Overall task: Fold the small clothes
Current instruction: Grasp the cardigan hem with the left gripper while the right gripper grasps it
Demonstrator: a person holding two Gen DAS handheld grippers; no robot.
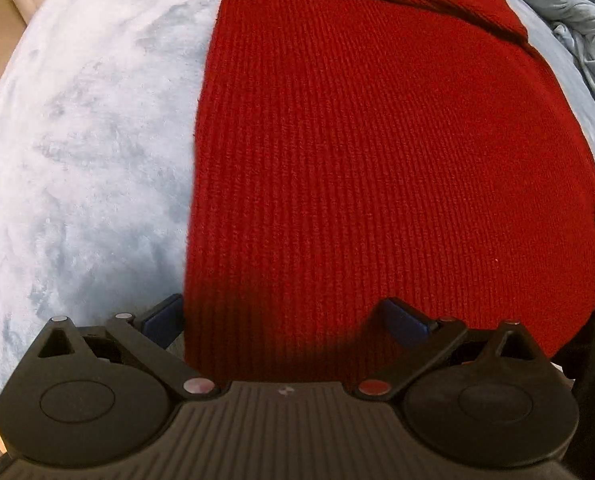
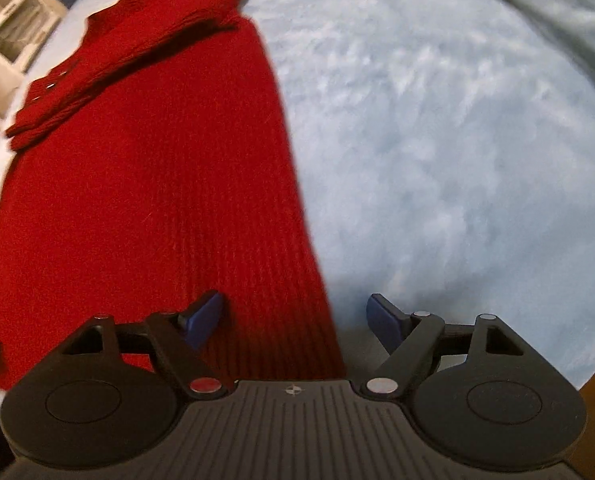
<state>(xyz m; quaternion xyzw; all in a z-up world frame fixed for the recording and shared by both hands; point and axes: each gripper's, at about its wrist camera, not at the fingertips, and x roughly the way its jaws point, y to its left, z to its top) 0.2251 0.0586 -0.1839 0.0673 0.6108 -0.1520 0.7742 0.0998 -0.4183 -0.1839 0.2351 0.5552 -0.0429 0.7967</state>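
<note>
Both jaws gape, empty: left hand-held gripper (image 1: 285, 320) and right hand-held gripper (image 2: 297, 316) should pinch the sweater (image 1: 377, 160) hem corners together evenly.

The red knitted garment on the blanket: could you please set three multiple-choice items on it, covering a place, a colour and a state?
1. The red knitted garment lies on:
A. a light blue fleecy blanket
B. a wooden floor
C. a metal tray

2. The finger pads of each hand-held gripper are:
A. yellow
B. dark blue
C. white

3. The sleeve is:
A. stretched out sideways
B. folded across the body
C. cut off

Answers:
1 A, the blanket surrounds the garment.
2 B, pads are blue.
3 B, the sleeve crosses the top of the body.
</note>
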